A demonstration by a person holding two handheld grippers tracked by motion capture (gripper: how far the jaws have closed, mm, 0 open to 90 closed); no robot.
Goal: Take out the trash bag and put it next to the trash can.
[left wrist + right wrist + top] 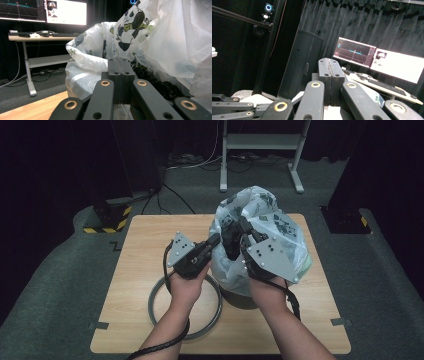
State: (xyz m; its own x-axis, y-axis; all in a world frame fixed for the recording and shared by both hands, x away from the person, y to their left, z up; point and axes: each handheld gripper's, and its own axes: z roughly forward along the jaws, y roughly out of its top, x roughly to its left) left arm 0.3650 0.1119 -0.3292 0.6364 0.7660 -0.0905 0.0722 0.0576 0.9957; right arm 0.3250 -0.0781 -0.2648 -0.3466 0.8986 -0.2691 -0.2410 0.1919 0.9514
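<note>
- The white plastic bag (272, 227), printed with pandas, stands at the centre right of the high view, on the far right part of the wooden bench (140, 240); its lower end sits in a dark round bin (240, 301) whose base shows below the plastic.
- In the left gripper view the bag (172, 42) covers the right half of the frame, a panda print at the upper middle and its rolled rim curving across the centre.
- The left gripper (216, 240) lies at the centre of the high view, held by the person's left hand (186, 287), with its tip at the bag's left edge.
- Its fingers (126, 75) are pressed flat together in the left gripper view, with bag film bunched right at their tip; whether any film is pinched between them I cannot tell.
- The right gripper (245, 240) sits just right of centre in the high view, in the right hand (267, 292), its tip at the bag's open mouth.
- Its fingers (337, 75) are likewise closed tight, pad against pad, and nothing shows between them.
- A grey ring (155, 295) lies flat on the bench at the lower centre, under the left wrist, just beside the bin.
- In the right gripper view lit monitors (397, 65) stand at the right on a desk against a dark curtain (367, 22).
</note>
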